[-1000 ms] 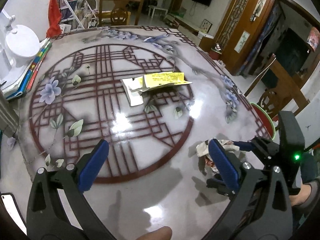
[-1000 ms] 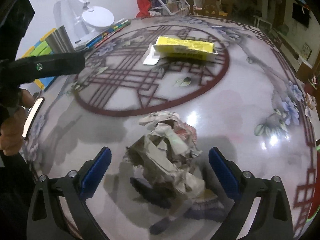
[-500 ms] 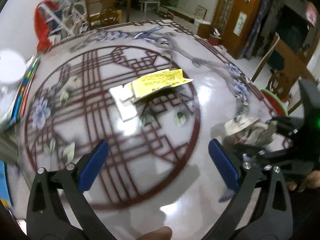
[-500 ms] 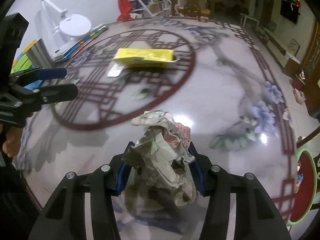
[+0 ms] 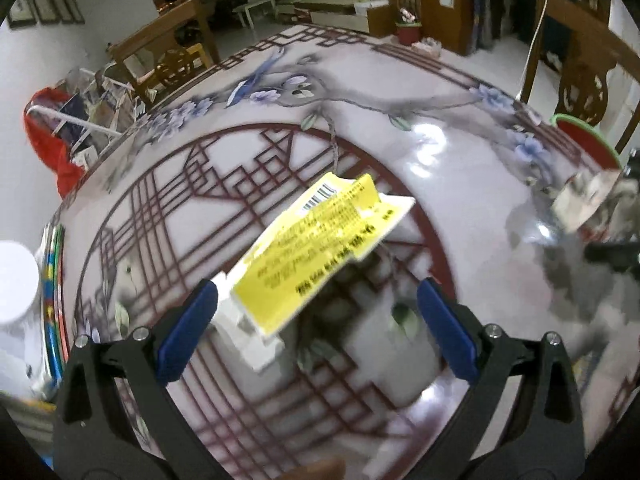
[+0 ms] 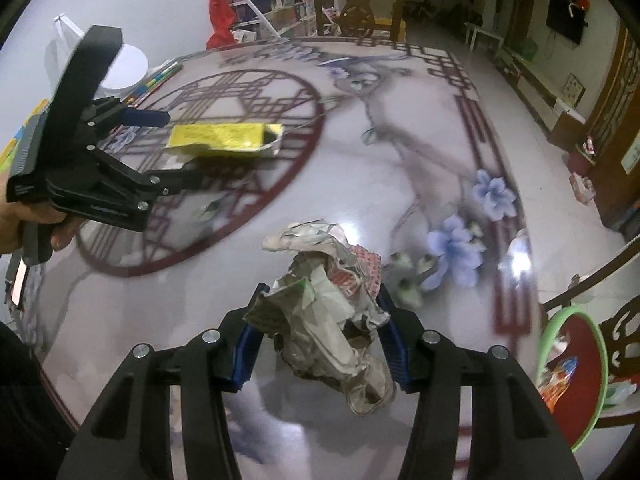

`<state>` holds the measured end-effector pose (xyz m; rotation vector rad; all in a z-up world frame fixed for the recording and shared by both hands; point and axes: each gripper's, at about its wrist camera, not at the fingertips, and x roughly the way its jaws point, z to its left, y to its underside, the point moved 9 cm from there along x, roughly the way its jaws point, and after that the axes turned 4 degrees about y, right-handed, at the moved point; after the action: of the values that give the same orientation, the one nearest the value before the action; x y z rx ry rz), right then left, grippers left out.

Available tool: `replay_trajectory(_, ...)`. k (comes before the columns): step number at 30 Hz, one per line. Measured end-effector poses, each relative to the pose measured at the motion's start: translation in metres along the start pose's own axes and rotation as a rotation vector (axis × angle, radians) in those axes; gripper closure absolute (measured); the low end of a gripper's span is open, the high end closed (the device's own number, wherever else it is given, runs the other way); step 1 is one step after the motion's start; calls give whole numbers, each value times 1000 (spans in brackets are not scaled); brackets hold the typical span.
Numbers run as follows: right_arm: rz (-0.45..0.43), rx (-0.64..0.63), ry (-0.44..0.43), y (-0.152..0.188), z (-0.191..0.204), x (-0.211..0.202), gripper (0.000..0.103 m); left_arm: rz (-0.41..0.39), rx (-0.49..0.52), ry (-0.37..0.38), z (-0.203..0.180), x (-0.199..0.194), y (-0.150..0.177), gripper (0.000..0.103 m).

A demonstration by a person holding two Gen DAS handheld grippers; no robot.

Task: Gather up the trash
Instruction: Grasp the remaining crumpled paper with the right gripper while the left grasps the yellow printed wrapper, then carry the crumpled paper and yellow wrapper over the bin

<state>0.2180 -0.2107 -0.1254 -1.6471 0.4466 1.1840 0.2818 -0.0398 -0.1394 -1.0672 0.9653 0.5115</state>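
Observation:
My right gripper [image 6: 320, 332] is shut on a crumpled paper wad [image 6: 328, 300] and holds it above the round patterned table [image 6: 400, 168]. A flattened yellow box [image 5: 316, 248] lies on a white sheet in the table's middle; it also shows in the right wrist view [image 6: 224, 138]. My left gripper [image 5: 316, 328] is open and hovers close over the near end of the yellow box, its blue pads on either side. The paper wad appears blurred at the right edge of the left wrist view [image 5: 588, 204].
A red bin with a green rim [image 6: 572, 372] stands beside the table at the lower right and holds some wrappers. A white lamp [image 5: 16, 280] and coloured books [image 5: 52, 280] sit at the table's left edge. Wooden chairs [image 5: 172, 52] stand around.
My right gripper closed on the paper wad and lifted it off the table. My left gripper moved forward across the table to the yellow box and stayed open.

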Motion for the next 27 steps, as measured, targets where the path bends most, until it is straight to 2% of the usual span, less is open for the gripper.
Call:
replay_trajectory(3,-4,9,4,-7,-13,2,53,12,15,-9,4,8,-5,6)
replay_trajectory(9,7,51,-5,-15,-37,11,53,11,36,21,4,17,-10,7)
replay_trajectory(15,17,64,-2,-16,-52,13,53,42,37,26,7,30,-7,33)
replay_trajectory(19,4,64,2,-17,-54,10,53,55,11,-13,15,36,-3,61)
replay_trajectory(21,-3,60,5,-18,-54,9,53,48,-25,-13,19,32,-3,64)
replay_trajectory(23,-8,57,5,-18,-53,8,53,42,-34,-22,21,28,-2,73)
replay_trajectory(27,-18,52,4,-17,-51,5,53,19,-71,-5,20,18,0,74)
